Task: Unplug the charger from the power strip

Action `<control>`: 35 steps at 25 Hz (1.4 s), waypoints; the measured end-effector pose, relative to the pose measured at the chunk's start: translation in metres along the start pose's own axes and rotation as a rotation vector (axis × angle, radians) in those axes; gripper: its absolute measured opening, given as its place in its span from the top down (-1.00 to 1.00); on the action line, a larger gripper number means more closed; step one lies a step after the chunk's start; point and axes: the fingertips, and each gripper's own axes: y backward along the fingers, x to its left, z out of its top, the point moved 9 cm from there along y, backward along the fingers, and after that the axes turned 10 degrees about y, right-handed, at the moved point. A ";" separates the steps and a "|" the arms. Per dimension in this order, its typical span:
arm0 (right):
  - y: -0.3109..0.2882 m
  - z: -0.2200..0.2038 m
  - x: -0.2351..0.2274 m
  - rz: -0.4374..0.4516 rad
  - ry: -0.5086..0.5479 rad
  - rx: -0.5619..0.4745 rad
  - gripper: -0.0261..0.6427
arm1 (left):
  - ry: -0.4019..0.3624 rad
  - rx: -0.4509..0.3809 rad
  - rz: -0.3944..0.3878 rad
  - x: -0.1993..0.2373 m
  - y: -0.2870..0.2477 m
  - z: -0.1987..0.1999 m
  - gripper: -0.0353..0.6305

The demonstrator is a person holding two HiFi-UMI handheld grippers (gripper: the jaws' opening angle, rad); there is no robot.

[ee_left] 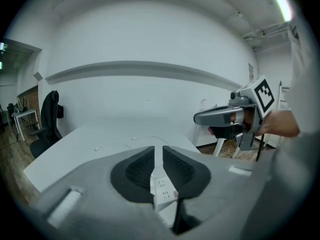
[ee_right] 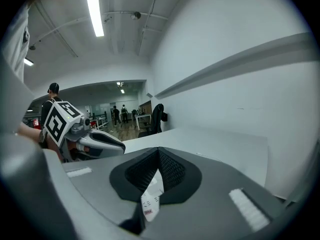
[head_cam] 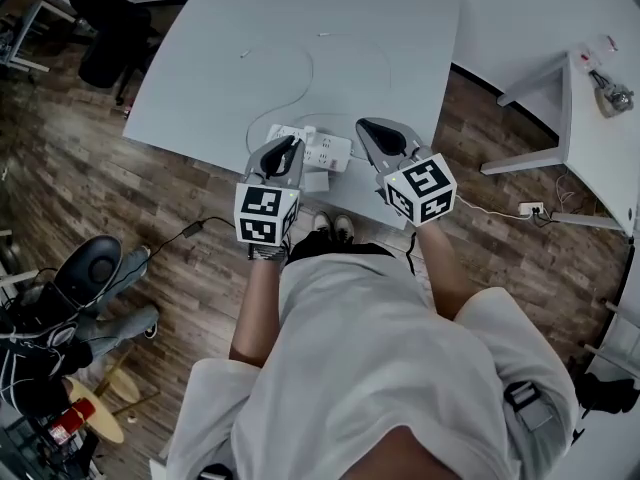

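A white power strip (head_cam: pixel 328 151) lies near the front edge of the white table (head_cam: pixel 300 28). A small white charger (head_cam: pixel 308 133) seems to stand on its left end, and thin white cables (head_cam: pixel 300 78) curl behind it. My left gripper (head_cam: pixel 292 144) hovers over the strip's left part, its jaws a narrow slit apart with nothing between them. In the left gripper view (ee_left: pixel 158 151) the strip (ee_left: pixel 164 191) shows through that slit. My right gripper (head_cam: pixel 374 128) hangs just right of the strip with its jaws touching at the tips (ee_right: pixel 159 151). The strip (ee_right: pixel 150 201) lies below them.
A black office chair (head_cam: pixel 110 28) stands at the table's far left corner. Another white desk (head_cam: pixel 590 118) is to the right, with a socket block (head_cam: pixel 530 209) and cables on the wooden floor beneath. A seated person's legs (head_cam: pixel 110 318) are at the lower left.
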 end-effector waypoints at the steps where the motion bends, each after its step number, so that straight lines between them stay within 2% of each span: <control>1: -0.005 -0.005 0.000 0.005 -0.004 0.015 0.92 | 0.012 0.023 -0.003 0.003 -0.005 -0.005 0.75; 9: -0.039 -0.045 0.007 0.065 -0.065 0.147 0.92 | 0.084 0.174 -0.009 0.022 -0.037 -0.033 0.58; 12: -0.055 -0.063 0.006 0.077 -0.048 0.214 0.91 | 0.098 0.215 0.008 0.033 -0.051 -0.039 0.53; 16: -0.073 -0.100 0.001 0.098 -0.098 0.308 0.91 | 0.079 0.285 0.012 0.038 -0.072 -0.053 0.42; 23: -0.100 -0.152 -0.002 0.117 -0.108 0.467 0.91 | 0.072 0.381 0.034 0.037 -0.099 -0.076 0.41; 27: -0.114 -0.172 -0.003 0.134 -0.121 0.518 0.91 | -0.004 0.406 0.056 0.035 -0.114 -0.083 0.41; 35: -0.123 -0.179 -0.002 0.133 -0.095 0.544 0.92 | 0.017 0.441 0.077 0.049 -0.131 -0.087 0.41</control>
